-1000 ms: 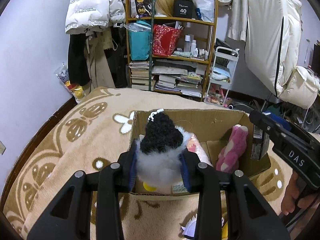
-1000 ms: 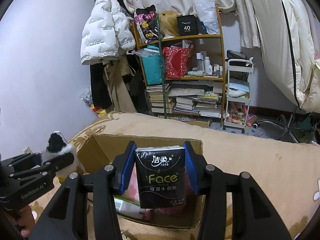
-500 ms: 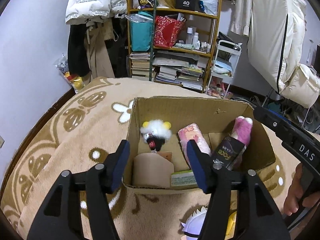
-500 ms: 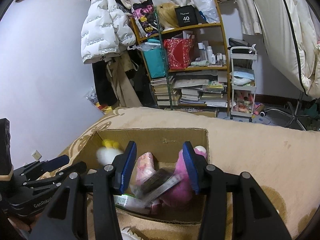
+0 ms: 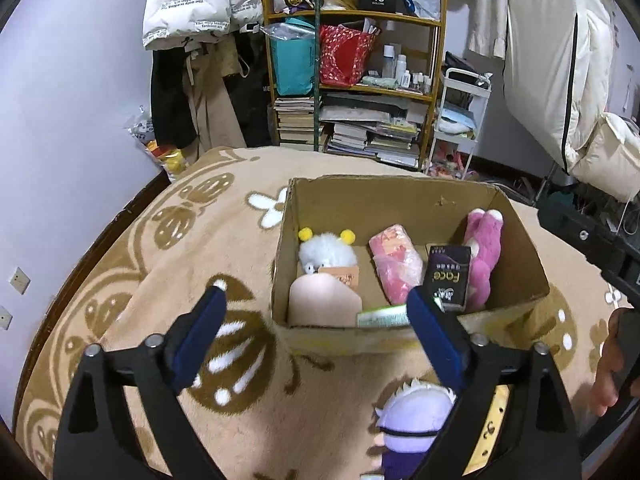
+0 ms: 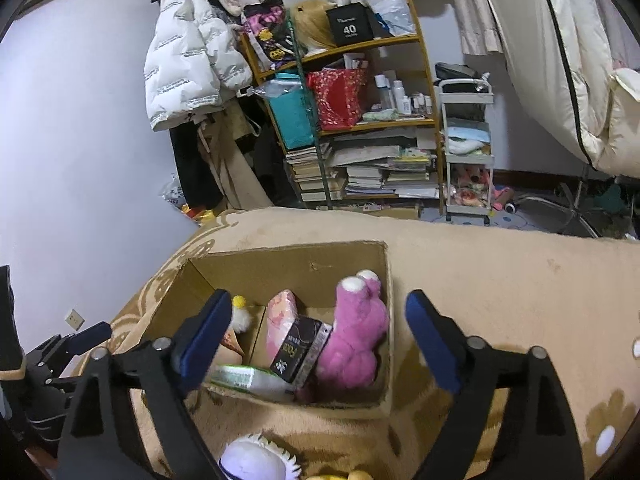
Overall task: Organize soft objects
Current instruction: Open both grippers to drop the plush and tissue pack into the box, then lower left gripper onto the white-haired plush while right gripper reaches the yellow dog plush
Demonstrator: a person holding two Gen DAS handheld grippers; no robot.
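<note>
An open cardboard box (image 5: 400, 204) (image 6: 288, 256) sits on a tan patterned blanket. Inside lie a white fluffy toy with yellow pompoms (image 5: 327, 254), a pink packet (image 5: 396, 268), a black "Face" tissue pack (image 5: 447, 276) (image 6: 300, 344) and a pink plush (image 5: 485, 252) (image 6: 354, 332). My left gripper (image 5: 316, 304) hovers over the box's near edge, jaws opening wide, nothing between them. My right gripper (image 6: 318, 306) hangs above the box, jaws opening, nothing gripped. A white-haired purple doll (image 5: 412, 416) (image 6: 256, 460) lies on the blanket in front of the box.
A green packet (image 6: 248, 378) leans at the box's near wall. A cluttered wooden shelf (image 5: 352, 80), a white cart (image 5: 456, 120) and hanging coats stand behind the bed. A hand (image 5: 612, 364) holds the right gripper's handle at the far right.
My left gripper opened and the fluffy toy dropped into the box. My right gripper opened and the tissue pack fell in, landing against the pink plush.
</note>
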